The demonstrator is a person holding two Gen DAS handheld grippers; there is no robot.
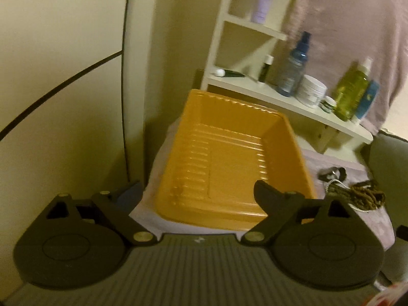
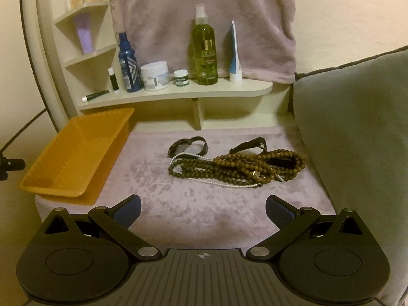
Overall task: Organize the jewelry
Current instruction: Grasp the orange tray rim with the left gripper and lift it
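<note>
An empty orange tray (image 2: 76, 150) sits at the left of the mauve cloth; in the left wrist view the tray (image 1: 229, 158) lies straight ahead. A pile of brown bead necklaces (image 2: 244, 165) with a thin white bead strand lies at the middle right of the cloth, with a dark bracelet (image 2: 188, 144) and a dark strap (image 2: 252, 144) behind it. In the left wrist view the beads (image 1: 357, 193) show at the right. My left gripper (image 1: 199, 193) is open and empty at the tray's near edge. My right gripper (image 2: 202, 209) is open and empty, short of the beads.
A white shelf (image 2: 178, 91) behind the cloth holds bottles, jars and tubes, among them a green bottle (image 2: 205, 51) and a blue one (image 2: 127, 63). A grey cushion (image 2: 357, 127) stands at the right. A mauve towel (image 2: 204, 12) hangs behind.
</note>
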